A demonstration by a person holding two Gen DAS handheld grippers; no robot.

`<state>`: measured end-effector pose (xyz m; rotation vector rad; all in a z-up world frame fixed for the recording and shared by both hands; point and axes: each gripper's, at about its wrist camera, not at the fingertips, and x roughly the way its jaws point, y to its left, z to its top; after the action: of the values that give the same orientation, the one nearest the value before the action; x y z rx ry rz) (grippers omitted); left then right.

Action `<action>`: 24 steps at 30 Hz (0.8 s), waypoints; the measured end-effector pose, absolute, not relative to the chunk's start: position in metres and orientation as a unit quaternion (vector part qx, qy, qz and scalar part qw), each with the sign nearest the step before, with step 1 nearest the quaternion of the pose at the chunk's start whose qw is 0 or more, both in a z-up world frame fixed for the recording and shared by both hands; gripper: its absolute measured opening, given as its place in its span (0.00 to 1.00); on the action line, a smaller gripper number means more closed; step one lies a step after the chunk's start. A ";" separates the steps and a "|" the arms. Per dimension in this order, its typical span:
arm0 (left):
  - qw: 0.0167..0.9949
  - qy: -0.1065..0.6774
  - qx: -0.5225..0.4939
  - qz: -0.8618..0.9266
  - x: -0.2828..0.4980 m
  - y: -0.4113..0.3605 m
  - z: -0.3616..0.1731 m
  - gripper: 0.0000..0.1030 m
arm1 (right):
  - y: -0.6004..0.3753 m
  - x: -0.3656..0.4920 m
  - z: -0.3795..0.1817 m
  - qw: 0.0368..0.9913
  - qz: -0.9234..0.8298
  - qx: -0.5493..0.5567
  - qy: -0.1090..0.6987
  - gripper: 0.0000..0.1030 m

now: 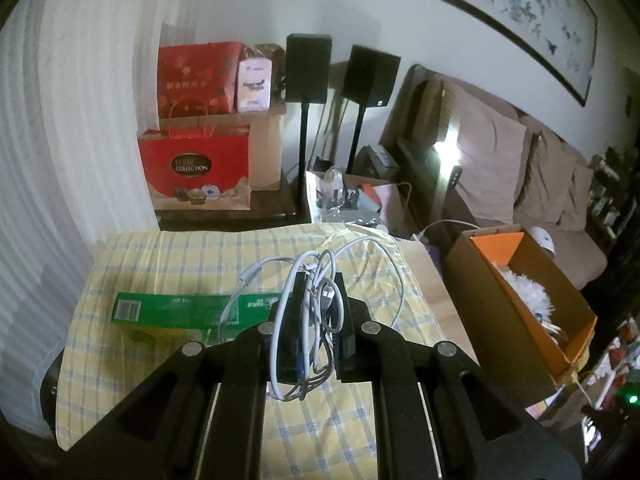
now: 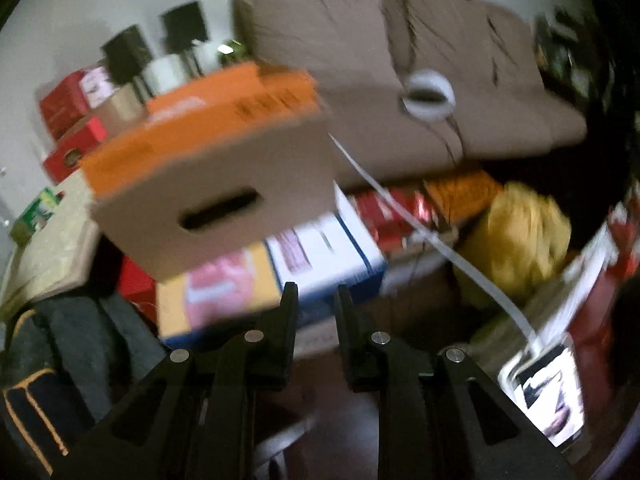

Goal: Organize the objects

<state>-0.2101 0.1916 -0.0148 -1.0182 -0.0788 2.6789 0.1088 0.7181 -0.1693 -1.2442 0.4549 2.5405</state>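
While left gripper point(image 1: 316, 284) jaws clamp white cable bundle point(image 1: 316, 312), right gripper point(image 2: 314, 296) jaws narrow, empty.

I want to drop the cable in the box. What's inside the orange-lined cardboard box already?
In the cardboard box lies something white and fluffy, with pale loops, perhaps cord, beside it. The near wall hides the rest of its floor.

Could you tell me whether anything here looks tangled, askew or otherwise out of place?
Yes: the white cable is a loose tangle, its loops spilling out of the shut left tongs above the green box on the checked cloth.
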 end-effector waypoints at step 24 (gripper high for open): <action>0.107 -0.010 -0.343 0.933 -0.206 0.203 -0.014 0.09 | 0.696 0.060 -0.608 0.034 0.690 -0.617 0.377 0.19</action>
<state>-0.2064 0.2030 -0.0142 -1.0097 -0.0309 2.7464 0.0598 0.6964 -0.6076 -1.8986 1.1590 2.1207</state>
